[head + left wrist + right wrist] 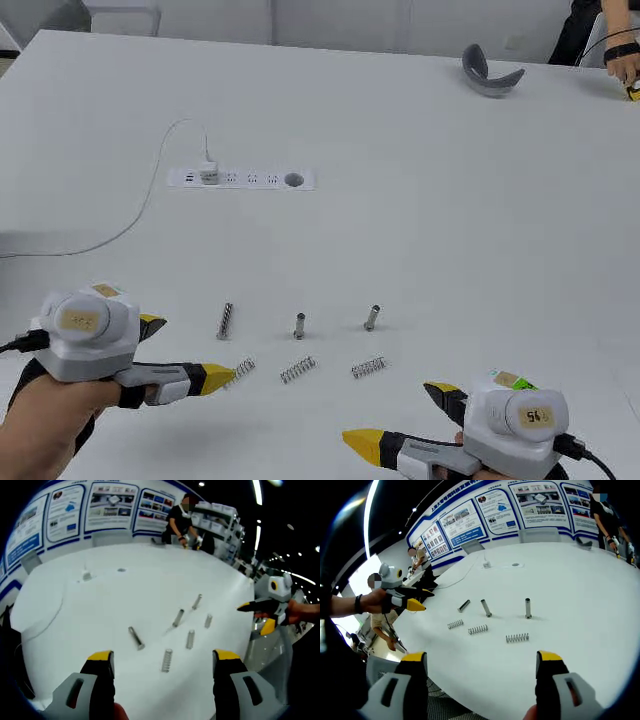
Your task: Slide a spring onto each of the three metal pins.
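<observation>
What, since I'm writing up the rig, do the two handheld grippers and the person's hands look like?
They match: the left gripper and right gripper have pale grey bodies and grey handles, black jaws ending in yellow tips, and a black cable off the back of each. A dark strap wraps the left hand.

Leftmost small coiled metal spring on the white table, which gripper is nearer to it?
Left. The left gripper has a yellow tip just beside that small coiled metal spring, on its left; the right gripper is well off to its right.
</observation>
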Demonstrator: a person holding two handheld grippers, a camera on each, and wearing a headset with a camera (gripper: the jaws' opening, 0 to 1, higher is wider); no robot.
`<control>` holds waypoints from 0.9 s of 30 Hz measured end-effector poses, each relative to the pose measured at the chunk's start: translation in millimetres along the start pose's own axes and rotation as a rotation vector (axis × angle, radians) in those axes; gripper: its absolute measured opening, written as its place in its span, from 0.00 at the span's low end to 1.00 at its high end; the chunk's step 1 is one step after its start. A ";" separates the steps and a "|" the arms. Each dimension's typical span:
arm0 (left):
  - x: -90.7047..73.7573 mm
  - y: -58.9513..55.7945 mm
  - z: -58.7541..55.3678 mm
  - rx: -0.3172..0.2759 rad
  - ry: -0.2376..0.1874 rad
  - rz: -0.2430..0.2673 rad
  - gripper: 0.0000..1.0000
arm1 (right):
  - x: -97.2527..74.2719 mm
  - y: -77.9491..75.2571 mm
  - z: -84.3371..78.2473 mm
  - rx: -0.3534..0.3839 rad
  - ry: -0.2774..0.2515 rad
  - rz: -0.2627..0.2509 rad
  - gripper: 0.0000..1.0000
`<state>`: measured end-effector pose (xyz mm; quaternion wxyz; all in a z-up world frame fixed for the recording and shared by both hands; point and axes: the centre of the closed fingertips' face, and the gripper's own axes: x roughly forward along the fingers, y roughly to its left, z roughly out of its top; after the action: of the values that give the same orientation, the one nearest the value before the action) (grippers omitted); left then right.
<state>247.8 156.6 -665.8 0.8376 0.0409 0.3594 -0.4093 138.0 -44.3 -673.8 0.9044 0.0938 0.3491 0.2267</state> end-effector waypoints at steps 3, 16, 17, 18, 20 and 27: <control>6.6 6.8 0.3 -0.006 0.010 0.003 0.81 | 0.4 -1.1 -0.6 0.002 0.004 -0.003 0.91; 33.4 25.3 -0.8 -0.035 0.033 0.006 0.82 | 1.5 -2.8 -1.7 0.005 0.012 -0.006 0.91; 35.4 26.0 -0.9 -0.036 0.036 0.006 0.82 | 1.5 -3.1 -2.0 0.005 0.012 -0.006 0.91; 38.5 26.9 -0.9 -0.041 0.039 0.004 0.81 | 1.4 -3.4 -2.4 0.006 0.014 -0.007 0.91; 42.3 28.0 -0.2 -0.046 0.041 0.004 0.80 | 1.3 -4.0 -2.8 0.007 0.015 -0.008 0.91; 56.8 32.1 5.4 -0.069 0.035 0.003 0.79 | 1.6 -1.6 -4.3 0.002 0.019 0.006 0.91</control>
<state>296.9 138.6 -705.2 0.8328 0.0196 0.3879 -0.3944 136.7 -44.9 -678.4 0.9003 0.0939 0.3575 0.2299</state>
